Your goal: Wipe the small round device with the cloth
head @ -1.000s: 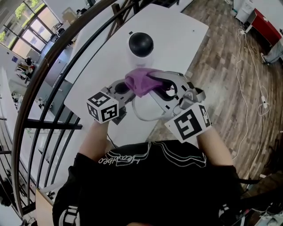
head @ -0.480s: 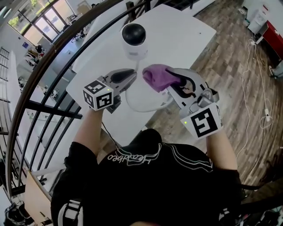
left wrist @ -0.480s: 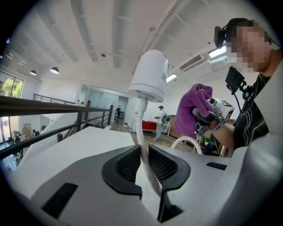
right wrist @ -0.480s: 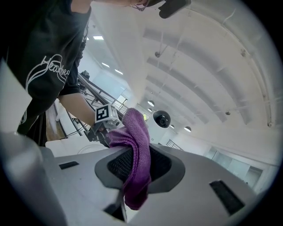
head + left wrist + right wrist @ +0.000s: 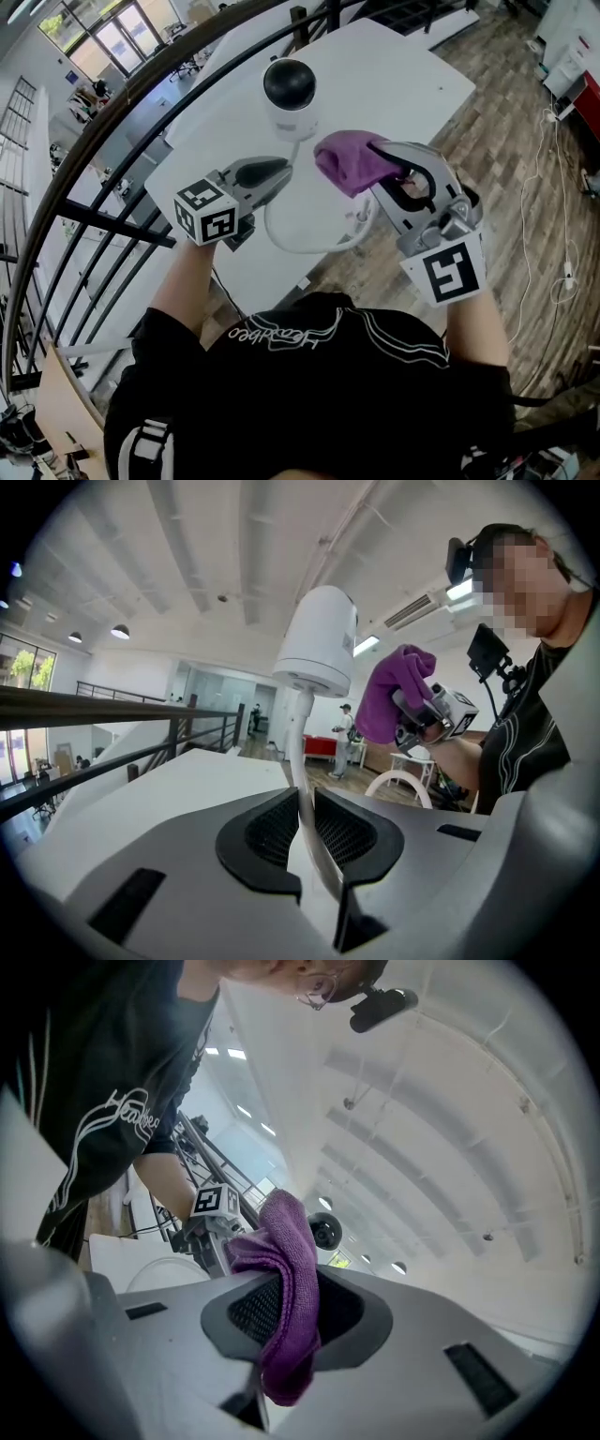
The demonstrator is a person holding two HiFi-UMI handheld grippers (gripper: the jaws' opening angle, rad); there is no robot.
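White tabletop with dome camera; left claw pinching cable, right claw clamping purple cloth; toppling risk if cable tugged.

An open-plan office mezzanine: left of the left claw, a curved black metal railing fronts tall glass windows, with wood-plank flooring rightward.

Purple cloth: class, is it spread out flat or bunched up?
Bunched up: the purple cloth hangs in thick folds, pinched between the jaws of the right hand-held gripper.
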